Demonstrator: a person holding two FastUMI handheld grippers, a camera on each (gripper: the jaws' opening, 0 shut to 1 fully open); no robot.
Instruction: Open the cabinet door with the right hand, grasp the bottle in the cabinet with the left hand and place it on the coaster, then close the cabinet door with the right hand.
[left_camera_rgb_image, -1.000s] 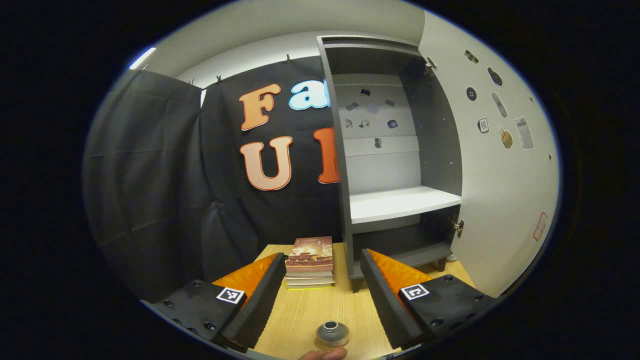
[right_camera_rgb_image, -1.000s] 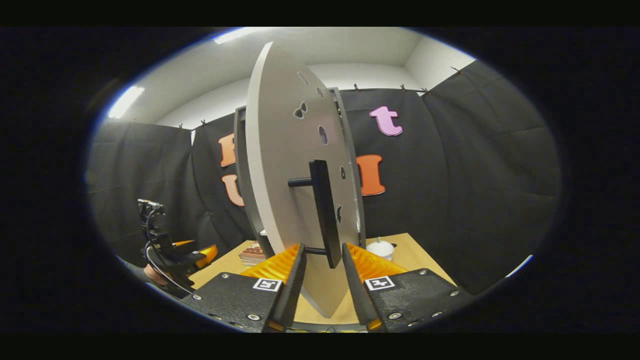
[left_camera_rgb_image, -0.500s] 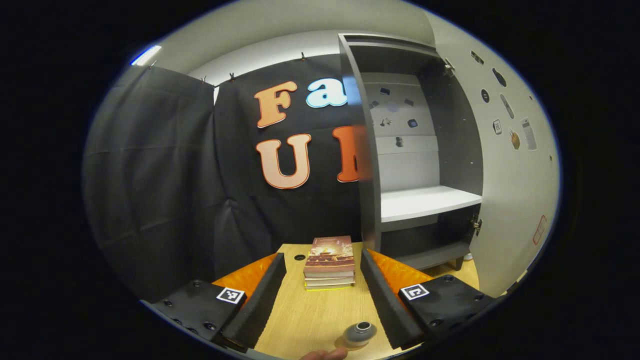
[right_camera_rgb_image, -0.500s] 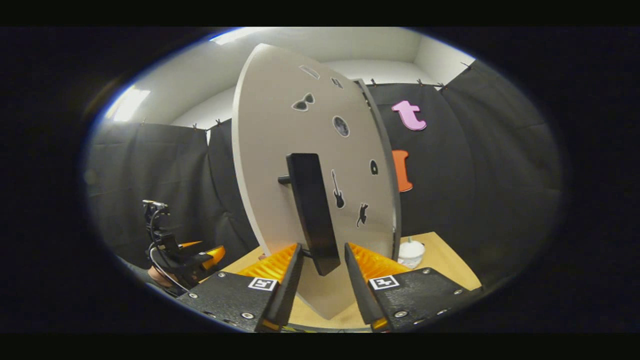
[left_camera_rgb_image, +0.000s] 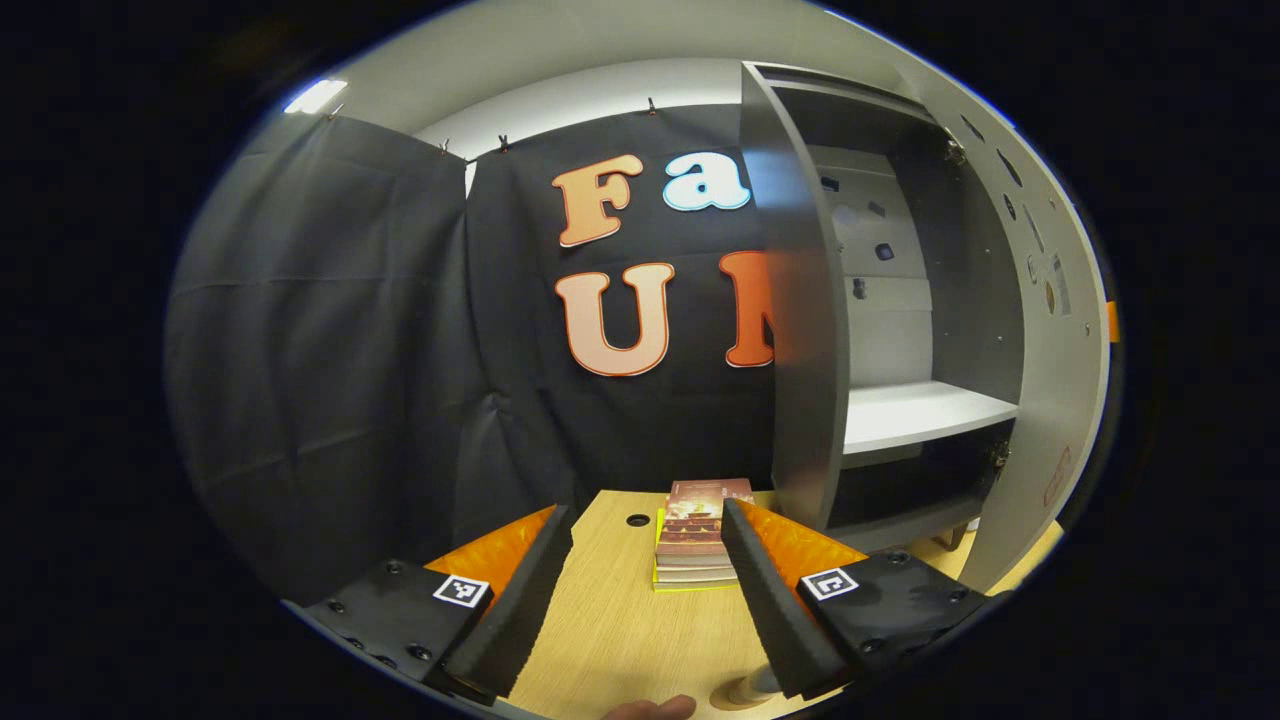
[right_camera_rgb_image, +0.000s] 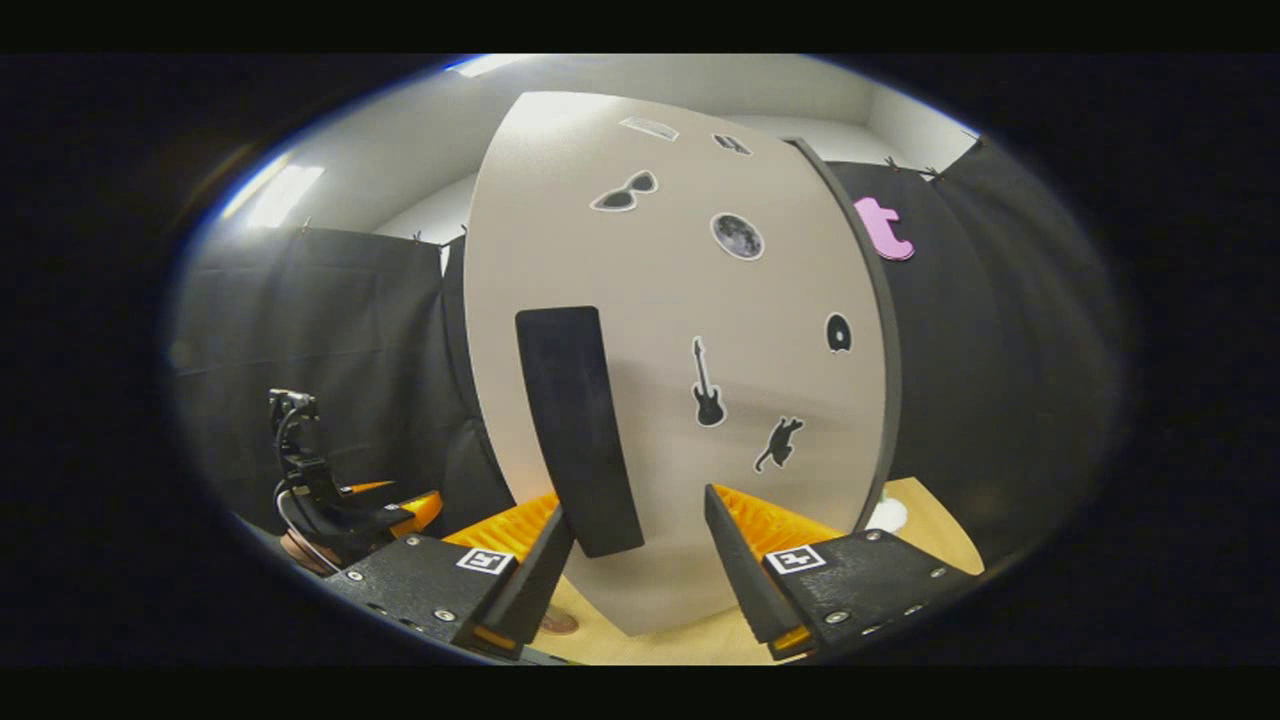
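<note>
We see the cabinet (left_camera_rgb_image: 800, 330) partly open, its one white shelf (left_camera_rgb_image: 920, 412) bare. The door (right_camera_rgb_image: 680, 330) carries one dark handle (right_camera_rgb_image: 578, 430). Right gripper (right_camera_rgb_image: 635, 560) fingers apart, the handle's lower end by the left finger. Left gripper (left_camera_rgb_image: 645, 590) spread, holding nothing. Bottle (left_camera_rgb_image: 752, 688) stands on the table (left_camera_rgb_image: 620, 630) at its right finger. One stack of books (left_camera_rgb_image: 700, 535).

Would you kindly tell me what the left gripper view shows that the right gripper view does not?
Left gripper view: the cabinet's inside with its white shelf, and a stack of books. Right gripper view: the door's outer face with black handle and stickers, and a white cup. Shared: the cabinet door, the wooden table.
</note>
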